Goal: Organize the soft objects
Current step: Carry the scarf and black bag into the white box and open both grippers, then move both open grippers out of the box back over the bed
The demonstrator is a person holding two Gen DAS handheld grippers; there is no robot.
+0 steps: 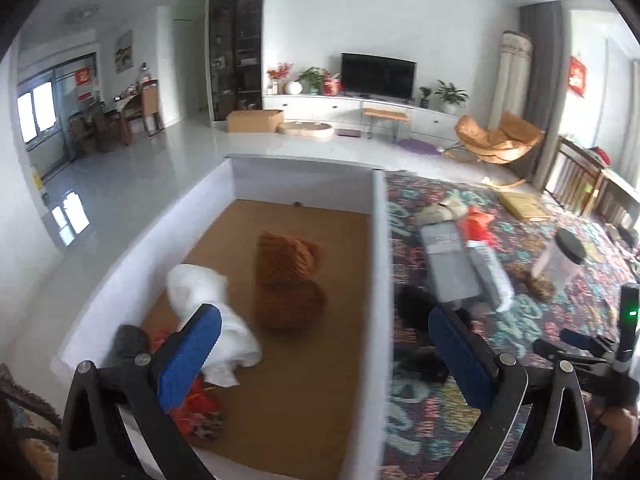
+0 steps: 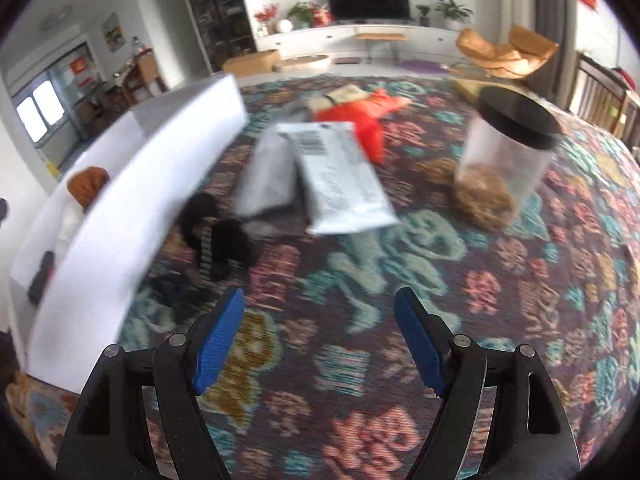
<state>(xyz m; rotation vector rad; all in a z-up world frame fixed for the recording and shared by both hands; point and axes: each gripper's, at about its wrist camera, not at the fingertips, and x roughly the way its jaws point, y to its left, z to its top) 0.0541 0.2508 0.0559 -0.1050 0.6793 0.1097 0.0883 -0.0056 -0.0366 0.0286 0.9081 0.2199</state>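
A brown plush bear (image 1: 289, 280) and a white soft bundle (image 1: 208, 312) are already lying in the white-walled open box (image 1: 380, 264), while a black fuzzy soft toy (image 2: 218, 236), 2 grey plastic mailer bags (image 2: 320, 176) and an orange-red bag (image 2: 372, 120) are waiting on the patterned rug (image 2: 400, 320) just beside its wall. The left gripper (image 1: 324, 344) is hanging spread and empty over the box; the right gripper (image 2: 320, 336) is hovering spread above open rug, a black-lidded clear jar (image 2: 508, 152) standing well apart.

Black grippers (image 2: 318, 336) — ribbed blue pads (image 2: 218, 342)
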